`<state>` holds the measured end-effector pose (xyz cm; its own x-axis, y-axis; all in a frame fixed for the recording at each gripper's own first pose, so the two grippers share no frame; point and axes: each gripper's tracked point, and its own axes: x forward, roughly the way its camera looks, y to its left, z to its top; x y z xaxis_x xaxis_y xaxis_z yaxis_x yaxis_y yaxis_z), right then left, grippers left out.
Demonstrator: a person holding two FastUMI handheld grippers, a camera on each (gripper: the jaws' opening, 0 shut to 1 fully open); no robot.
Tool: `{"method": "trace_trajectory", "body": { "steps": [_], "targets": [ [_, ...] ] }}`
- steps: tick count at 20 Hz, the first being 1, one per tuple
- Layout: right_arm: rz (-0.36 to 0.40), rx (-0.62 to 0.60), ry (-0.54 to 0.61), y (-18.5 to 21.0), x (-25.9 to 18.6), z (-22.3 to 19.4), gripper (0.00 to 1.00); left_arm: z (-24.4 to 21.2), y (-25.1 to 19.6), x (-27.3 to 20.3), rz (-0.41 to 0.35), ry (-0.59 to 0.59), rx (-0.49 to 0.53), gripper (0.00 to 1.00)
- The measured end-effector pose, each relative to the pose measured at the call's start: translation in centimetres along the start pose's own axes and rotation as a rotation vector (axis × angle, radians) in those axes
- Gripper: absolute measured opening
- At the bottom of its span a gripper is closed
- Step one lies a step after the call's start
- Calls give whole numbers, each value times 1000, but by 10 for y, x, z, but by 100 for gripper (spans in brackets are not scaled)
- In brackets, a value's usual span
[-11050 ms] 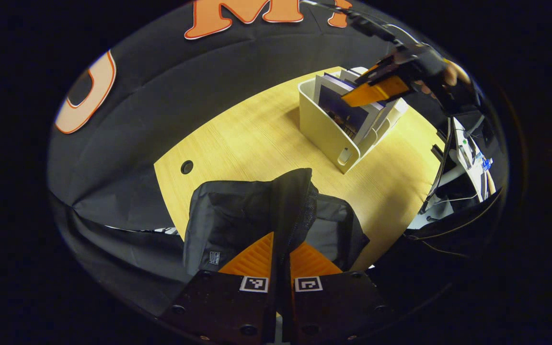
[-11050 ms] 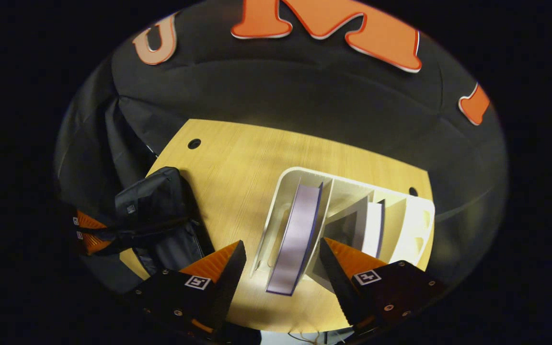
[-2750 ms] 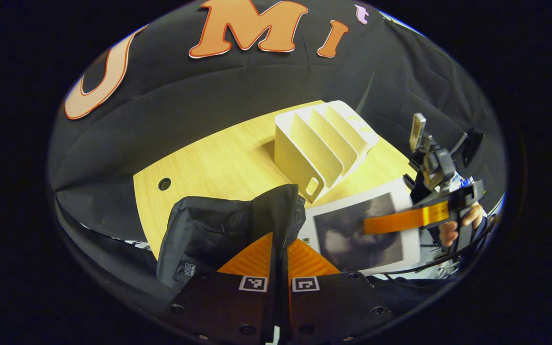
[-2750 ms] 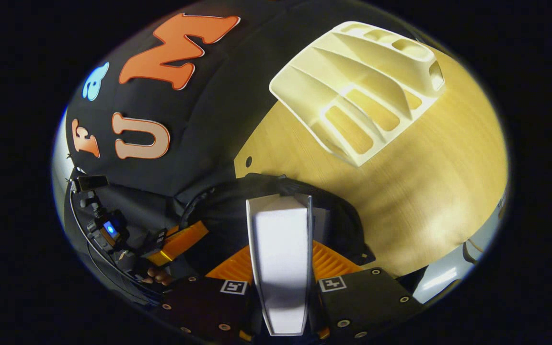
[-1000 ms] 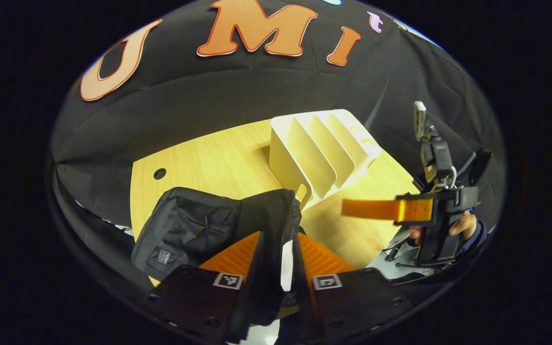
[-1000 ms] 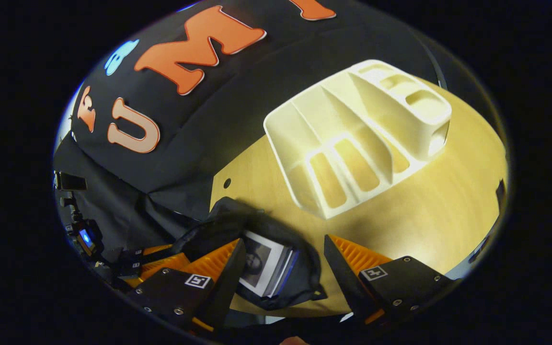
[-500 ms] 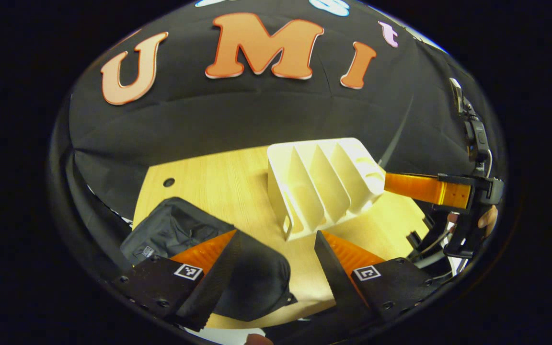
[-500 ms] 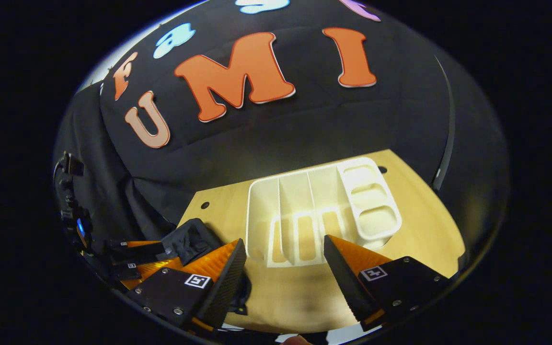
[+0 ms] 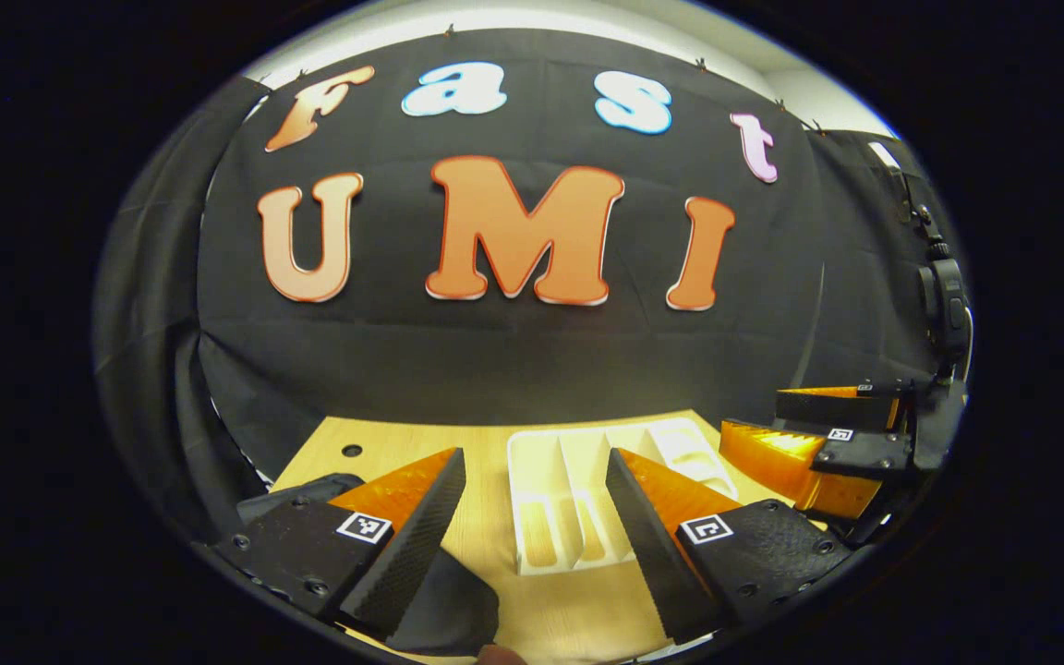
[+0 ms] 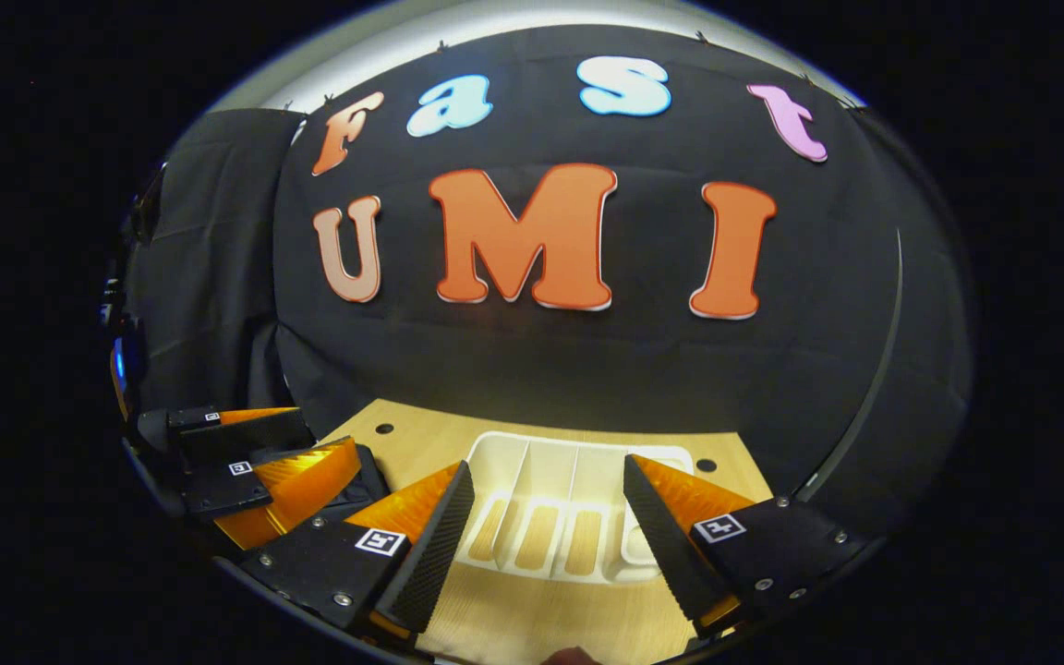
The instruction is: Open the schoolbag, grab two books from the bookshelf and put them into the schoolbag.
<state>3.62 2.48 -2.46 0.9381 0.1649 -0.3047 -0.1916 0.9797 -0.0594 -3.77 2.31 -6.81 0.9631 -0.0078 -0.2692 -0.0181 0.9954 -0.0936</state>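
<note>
My left claw (image 9: 532,545) is spread wide, gripping nothing; my right claw (image 10: 541,545) likewise. Between the fingers of each I see the white bookshelf (image 9: 578,499) standing on the wooden table (image 10: 532,619). The black schoolbag (image 9: 444,600) lies low left, just beside it.

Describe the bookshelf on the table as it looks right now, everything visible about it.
The bookshelf is a cream-white organizer, plastic by its look, standing upright on the wooden table. Thin dividers split it into upright slots, and a side section has smaller compartments. Slotted openings in its base show the wood beneath. Every visible slot is empty. Neither gripper touches it.
</note>
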Motion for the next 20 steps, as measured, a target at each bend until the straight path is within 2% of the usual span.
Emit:
{"method": "trace_trajectory", "body": {
  "steps": [3,7,11,17,20],
  "targets": [
    [10,4,-102,8,-6,18,97,2,2,-6,56,-84,7,97],
    [49,20,-99,17,-14,9,97,25,-4,-20,96,-144,10,99],
    [61,41,-86,19,-21,-1,97,29,-9,-24,96,-220,27,96],
    [71,26,-82,27,-19,-1,97,21,-27,-22,67,-204,85,95],
    [26,0,-101,10,-22,-3,97,21,-28,-20,70,-208,85,96]
  ]
}}
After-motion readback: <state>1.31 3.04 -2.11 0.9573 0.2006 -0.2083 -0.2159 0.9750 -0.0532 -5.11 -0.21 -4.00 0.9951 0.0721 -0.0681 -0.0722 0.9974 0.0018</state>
